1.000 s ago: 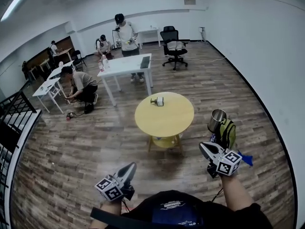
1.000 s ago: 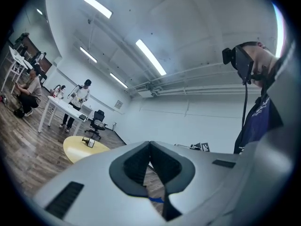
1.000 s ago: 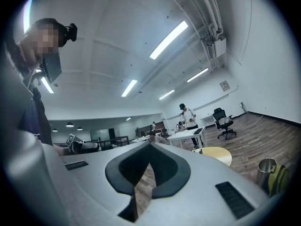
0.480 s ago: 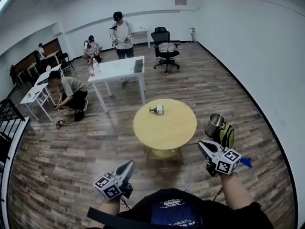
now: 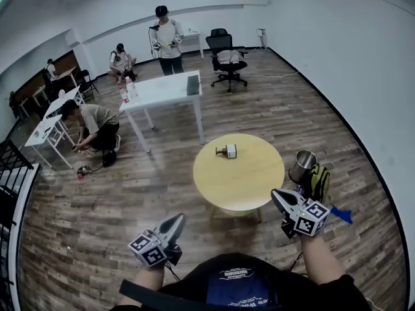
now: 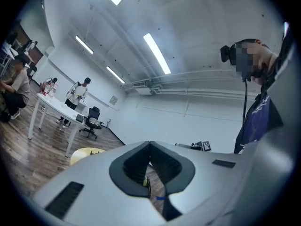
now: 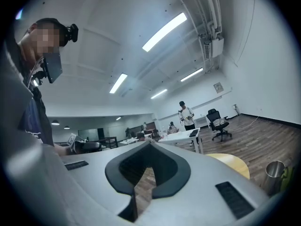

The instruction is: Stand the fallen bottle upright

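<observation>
A small bottle [image 5: 228, 151] lies on its side on the round yellow table [image 5: 240, 183], toward its far side, in the head view. Both grippers are held level near my body, well short of the table. The left gripper [image 5: 176, 221] is shut with nothing in it; in the left gripper view its tips [image 6: 150, 143] meet, and a slice of the yellow table [image 6: 86, 152] shows at the left. The right gripper [image 5: 280, 198] is shut and empty too, its tips [image 7: 150, 141] touching, with the table's edge [image 7: 233, 164] to the right.
A metal cup [image 5: 302, 166] stands on a green-yellow bag [image 5: 319, 181] on the floor right of the table, with a blue item [image 5: 341, 214] beside it. Farther off are a white table [image 5: 162, 91], an office chair [image 5: 227, 56], a crouching person [image 5: 92, 122] and a standing person [image 5: 167, 36].
I have come nearer to the round table, which now sits closer and more to the right in the head view. Both grippers stay shut and keep their place before me.
</observation>
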`<action>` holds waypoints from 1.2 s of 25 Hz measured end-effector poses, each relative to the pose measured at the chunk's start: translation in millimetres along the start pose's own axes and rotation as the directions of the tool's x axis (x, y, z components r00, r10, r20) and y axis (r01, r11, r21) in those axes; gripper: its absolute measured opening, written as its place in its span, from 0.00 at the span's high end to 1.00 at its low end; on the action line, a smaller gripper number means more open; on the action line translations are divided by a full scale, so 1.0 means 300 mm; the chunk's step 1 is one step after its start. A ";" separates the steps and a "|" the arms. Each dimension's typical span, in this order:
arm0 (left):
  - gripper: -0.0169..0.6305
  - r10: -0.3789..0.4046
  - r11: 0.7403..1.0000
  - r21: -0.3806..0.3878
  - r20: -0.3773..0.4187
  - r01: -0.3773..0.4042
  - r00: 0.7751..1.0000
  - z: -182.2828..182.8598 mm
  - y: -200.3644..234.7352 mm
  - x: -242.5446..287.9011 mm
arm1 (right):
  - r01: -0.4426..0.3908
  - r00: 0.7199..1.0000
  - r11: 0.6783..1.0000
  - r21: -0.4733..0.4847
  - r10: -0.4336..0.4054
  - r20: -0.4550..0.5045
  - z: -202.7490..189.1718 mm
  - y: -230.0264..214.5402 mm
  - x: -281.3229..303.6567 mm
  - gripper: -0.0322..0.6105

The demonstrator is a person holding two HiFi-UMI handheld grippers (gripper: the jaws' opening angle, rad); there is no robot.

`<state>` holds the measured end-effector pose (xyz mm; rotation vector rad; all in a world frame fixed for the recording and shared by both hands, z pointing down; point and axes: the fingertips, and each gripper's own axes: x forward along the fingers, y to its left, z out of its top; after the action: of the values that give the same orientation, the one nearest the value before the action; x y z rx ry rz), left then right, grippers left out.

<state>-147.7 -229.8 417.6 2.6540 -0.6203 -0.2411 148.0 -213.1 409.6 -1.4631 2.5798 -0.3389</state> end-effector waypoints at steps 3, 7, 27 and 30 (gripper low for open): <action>0.96 0.003 1.000 -0.005 -0.009 -0.003 1.000 0.010 0.074 0.067 | 0.002 1.000 1.000 0.002 -0.002 -0.003 0.004 -0.076 0.063 0.94; 0.96 0.015 1.000 -0.003 -0.009 -0.015 1.000 0.006 0.136 0.202 | -0.001 1.000 1.000 0.015 0.001 0.000 0.024 -0.242 0.121 0.94; 0.96 0.198 0.980 -0.014 0.070 -0.198 0.978 0.027 0.342 1.163 | -0.251 0.965 0.968 0.016 0.252 -0.080 0.284 -1.193 0.506 0.94; 0.96 0.204 0.979 -0.018 0.050 -0.203 0.978 0.053 0.440 1.224 | -0.246 0.965 0.969 0.030 0.248 -0.086 0.271 -1.272 0.580 0.94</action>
<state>122.6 -511.2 431.4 2.5546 -0.8977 -0.2542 393.6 -561.9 430.9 -1.1252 2.7795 -0.4013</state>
